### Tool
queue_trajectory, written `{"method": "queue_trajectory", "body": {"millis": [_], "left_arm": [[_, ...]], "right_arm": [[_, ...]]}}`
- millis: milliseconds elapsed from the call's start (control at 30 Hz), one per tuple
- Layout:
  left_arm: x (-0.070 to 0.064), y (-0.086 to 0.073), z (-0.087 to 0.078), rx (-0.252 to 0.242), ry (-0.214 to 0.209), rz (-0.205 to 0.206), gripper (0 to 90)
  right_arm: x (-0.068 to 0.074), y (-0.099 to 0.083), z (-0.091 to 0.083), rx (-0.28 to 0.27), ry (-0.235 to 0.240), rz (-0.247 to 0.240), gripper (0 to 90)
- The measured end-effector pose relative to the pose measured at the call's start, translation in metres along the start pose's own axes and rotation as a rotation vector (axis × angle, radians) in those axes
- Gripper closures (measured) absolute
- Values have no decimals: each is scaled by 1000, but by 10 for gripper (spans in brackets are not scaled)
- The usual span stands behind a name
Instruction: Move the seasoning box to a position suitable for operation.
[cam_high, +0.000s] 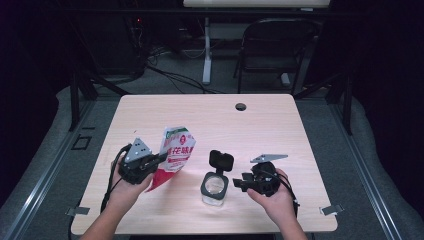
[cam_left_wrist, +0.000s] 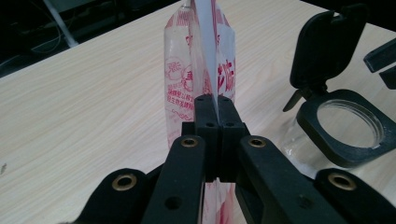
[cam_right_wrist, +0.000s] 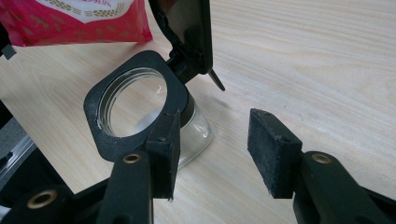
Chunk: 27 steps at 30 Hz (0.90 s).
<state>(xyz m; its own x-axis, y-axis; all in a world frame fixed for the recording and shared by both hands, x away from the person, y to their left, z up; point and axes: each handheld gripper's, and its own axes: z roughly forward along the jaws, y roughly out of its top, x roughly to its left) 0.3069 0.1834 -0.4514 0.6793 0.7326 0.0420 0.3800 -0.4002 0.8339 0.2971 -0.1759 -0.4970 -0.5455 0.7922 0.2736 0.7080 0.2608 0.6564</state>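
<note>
left gripper (cam_high: 159, 159): jaws pressed together on the edge of the snack bag; in the left gripper view (cam_left_wrist: 212, 109) the two black pads meet with the bag's thin seam pinched between them.
left hand (cam_high: 125, 187): wraps the gripper body from below, forearm coming in at the bottom left of the high view.
snack bag (cam_high: 176, 150): red and white pouch with red printed characters, held up off the table and tilted, top end leaning away from the person; in the left gripper view (cam_left_wrist: 187, 79) it rises straight up ahead of the jaws.
right gripper (cam_high: 240, 181): jaws spread wide, nothing between them; in the right gripper view (cam_right_wrist: 215, 154) one pad sits just beside the jar's black collar, the other well out over bare wood. Touching or not, cannot tell.
right hand (cam_high: 272, 197): grips the body from the right side of the table.
jar (cam_high: 215, 186): clear glass, square black collar, standing upright on the table between the two grippers, looks empty.
jar lid (cam_high: 221, 161): black hinged flap, swung up and open on the far side of the collar.
table (cam_high: 260, 130): light wood top, small round grommet hole (cam_high: 241, 106) near the far edge.
bag vs jar: bag sits left of the jar, near it, apart.
</note>
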Motion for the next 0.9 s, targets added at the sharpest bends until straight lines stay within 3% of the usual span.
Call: {"method": "queue_trajectory", "body": {"millis": [367,567,900], "left_arm": [[-6,-10,-2,-7,-58,-7,900],[-7,-20,-3,-13,-110,-50,900],[-12,-36,-2,5,-123,-67,900]], "right_arm": [[0,1,-2,-6,-3,1,543],[1,2,-5,2,10,-4,557],[7,8,-17,-8,9,-21,582]]}}
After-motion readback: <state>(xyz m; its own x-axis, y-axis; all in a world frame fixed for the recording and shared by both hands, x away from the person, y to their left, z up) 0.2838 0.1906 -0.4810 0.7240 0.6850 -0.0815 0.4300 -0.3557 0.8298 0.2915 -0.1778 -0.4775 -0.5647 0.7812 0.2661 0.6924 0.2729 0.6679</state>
